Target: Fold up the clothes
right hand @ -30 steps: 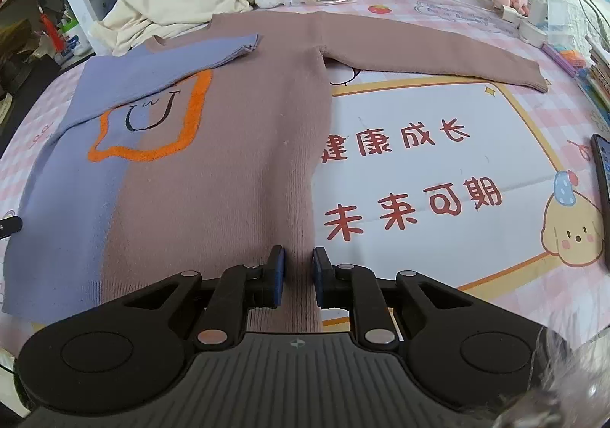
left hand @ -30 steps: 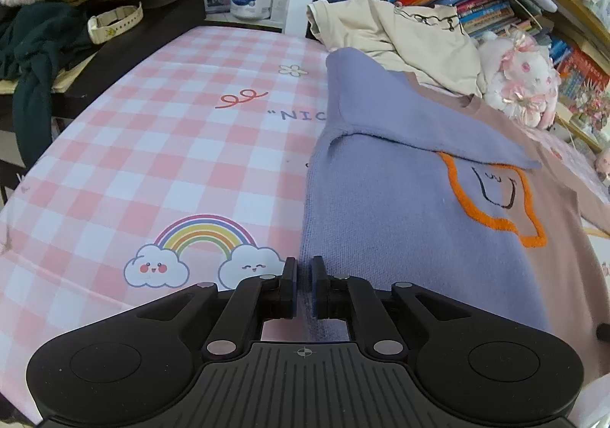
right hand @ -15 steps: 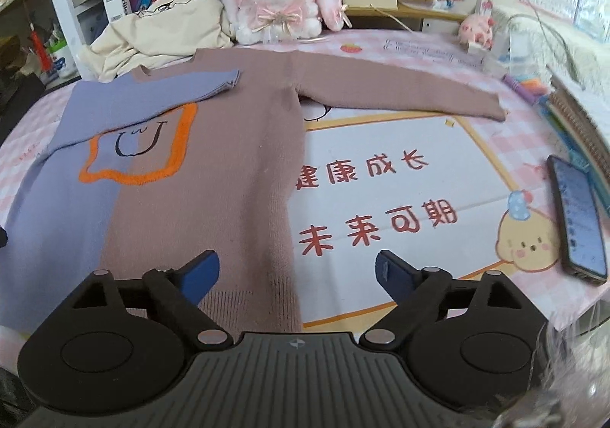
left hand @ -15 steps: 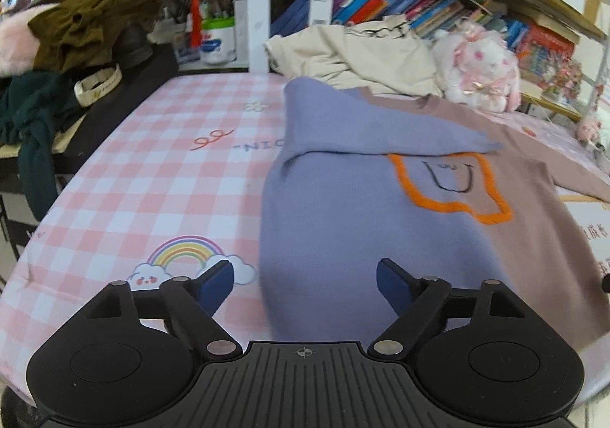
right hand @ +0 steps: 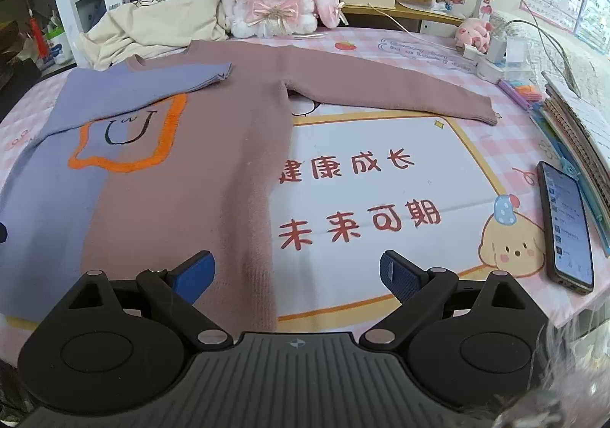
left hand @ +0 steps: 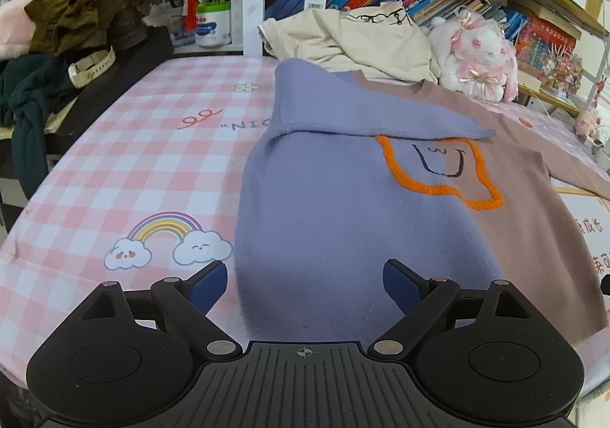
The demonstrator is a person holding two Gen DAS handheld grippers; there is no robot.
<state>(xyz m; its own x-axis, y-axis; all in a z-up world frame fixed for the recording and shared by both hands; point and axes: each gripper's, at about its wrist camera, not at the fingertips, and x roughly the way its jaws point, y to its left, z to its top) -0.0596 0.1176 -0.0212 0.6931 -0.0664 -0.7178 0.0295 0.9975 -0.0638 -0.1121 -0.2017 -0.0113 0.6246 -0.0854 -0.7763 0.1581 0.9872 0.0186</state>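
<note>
A two-tone sweater (left hand: 324, 218), lilac on one half and brown on the other, lies flat on the pink checked table mat (left hand: 133, 161), with an orange-outlined patch on its chest. Its lilac sleeve (left hand: 362, 111) is folded across the chest. The brown sleeve (right hand: 381, 88) stretches out sideways on the mat. My left gripper (left hand: 305, 275) hovers over the lilac hem, its jaws opening, with cloth below them but nothing pinched. Above the brown hem corner of the sweater (right hand: 190, 180), my right gripper (right hand: 295, 266) is also opening and grips nothing.
A cream garment (left hand: 354, 35) and a plush rabbit (right hand: 274, 0) sit at the back by the bookshelves. A phone (right hand: 568, 229) and stacked books (right hand: 572, 115) lie on the right side. Dark clothes (left hand: 30, 100) and a watch (left hand: 91, 65) are piled beyond the left edge.
Both grippers were shut at the sweater's hem and have swung wide, letting it go. The left one has drawn back and up a little; the sweater lies still.
</note>
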